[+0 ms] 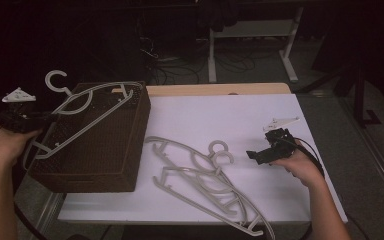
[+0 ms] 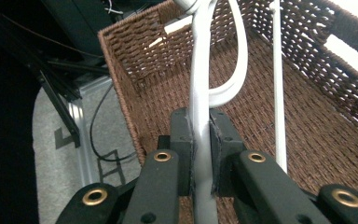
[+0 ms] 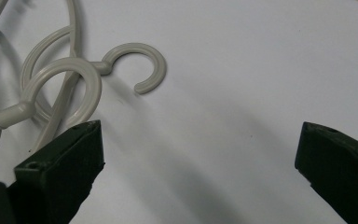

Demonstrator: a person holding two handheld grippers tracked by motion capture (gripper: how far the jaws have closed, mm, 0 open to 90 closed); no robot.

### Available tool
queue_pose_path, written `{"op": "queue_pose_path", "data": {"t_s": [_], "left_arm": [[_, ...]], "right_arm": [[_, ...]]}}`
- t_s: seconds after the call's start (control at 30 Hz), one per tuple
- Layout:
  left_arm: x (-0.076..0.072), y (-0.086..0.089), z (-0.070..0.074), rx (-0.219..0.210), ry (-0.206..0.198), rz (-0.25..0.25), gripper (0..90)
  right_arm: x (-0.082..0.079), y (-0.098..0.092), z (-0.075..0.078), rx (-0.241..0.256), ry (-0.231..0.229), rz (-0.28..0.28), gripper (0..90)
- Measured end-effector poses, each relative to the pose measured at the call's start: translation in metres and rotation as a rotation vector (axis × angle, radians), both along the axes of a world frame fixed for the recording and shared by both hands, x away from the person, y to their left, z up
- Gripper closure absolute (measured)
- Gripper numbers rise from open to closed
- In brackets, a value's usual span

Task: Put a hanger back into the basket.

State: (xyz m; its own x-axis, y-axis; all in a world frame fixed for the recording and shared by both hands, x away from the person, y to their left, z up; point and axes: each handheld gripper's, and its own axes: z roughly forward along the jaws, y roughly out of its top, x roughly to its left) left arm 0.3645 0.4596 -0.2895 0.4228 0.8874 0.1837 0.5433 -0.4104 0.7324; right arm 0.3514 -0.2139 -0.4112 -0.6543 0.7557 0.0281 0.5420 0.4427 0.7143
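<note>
Hanger (image 2: 200, 70) between left tongs (image 2: 201, 140), over wicker basket (image 2: 135, 88)

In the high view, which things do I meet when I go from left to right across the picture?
Left gripper shut on a grey hanger → brown wicker basket → loose grey hangers on the white table → right gripper, fingers open.

No legible text, seemingly; pics dim.

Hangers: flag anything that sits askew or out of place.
The hanger clamped in the left gripper lies tilted across the wicker basket, hook past its rim. The loose hangers lie crisscrossed on the table, one overhanging the near edge.
</note>
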Motion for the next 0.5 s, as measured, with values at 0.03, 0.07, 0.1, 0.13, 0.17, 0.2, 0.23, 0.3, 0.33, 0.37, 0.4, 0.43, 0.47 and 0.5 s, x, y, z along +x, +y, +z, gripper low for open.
{"op": "queue_pose_path", "data": {"t_s": [0.03,0.07,0.1,0.13,0.17,0.2,0.23,0.3,0.33,0.37,0.4,0.43,0.47,0.5], "left_arm": [[0.002,0.001,-0.005,-0.004,0.006,0.009,82.3],[0.003,0.002,-0.007,-0.001,0.009,0.014,82.3],[0.004,0.003,-0.008,-0.01,0.011,0.014,82.3],[0.004,0.005,-0.009,-0.022,0.011,0.014,82.3],[0.004,0.005,-0.011,-0.015,0.012,0.017,82.3],[0.004,0.005,-0.011,-0.015,0.012,0.017,82.3],[0.005,0.005,-0.012,0.01,0.018,0.022,82.3],[0.007,0.004,-0.017,0.024,0.035,0.025,82.3],[0.007,0.004,-0.019,0.016,0.04,0.019,82.2],[0.008,0.003,-0.021,0.009,0.044,0.013,82.2],[0.009,0.001,-0.023,0.007,0.046,0.008,82.2],[0.009,0.001,-0.023,0.007,0.046,0.008,82.1],[0.011,-0.001,-0.025,0.006,0.05,0.01,82.1],[0.013,-0.004,-0.029,0.01,0.061,0.013,82.1]], "right_arm": [[0.0,0.0,0.0,0.0,0.001,0.0,1.0],[0.0,0.0,0.0,0.0,0.001,0.001,1.0],[0.0,0.0,0.0,-0.001,0.001,0.002,1.0],[0.0,0.0,0.0,-0.001,0.001,0.001,1.0],[0.0,0.0,0.0,0.0,0.001,0.001,1.0],[0.0,0.0,0.0,0.0,0.001,0.001,1.0],[0.0,0.0,0.0,0.0,0.002,0.001,1.0],[0.0,0.0,0.0,-0.002,0.001,0.003,1.0],[0.0,0.001,0.0,-0.002,0.0,0.004,1.0],[0.0,0.001,0.0,-0.003,0.0,0.004,1.0],[0.001,0.001,0.0,-0.002,0.001,0.004,1.0],[0.001,0.001,0.0,-0.002,0.001,0.004,1.0],[0.001,0.001,0.0,-0.003,0.001,0.004,1.0],[0.001,0.001,0.0,-0.001,0.0,0.005,1.0]]}}
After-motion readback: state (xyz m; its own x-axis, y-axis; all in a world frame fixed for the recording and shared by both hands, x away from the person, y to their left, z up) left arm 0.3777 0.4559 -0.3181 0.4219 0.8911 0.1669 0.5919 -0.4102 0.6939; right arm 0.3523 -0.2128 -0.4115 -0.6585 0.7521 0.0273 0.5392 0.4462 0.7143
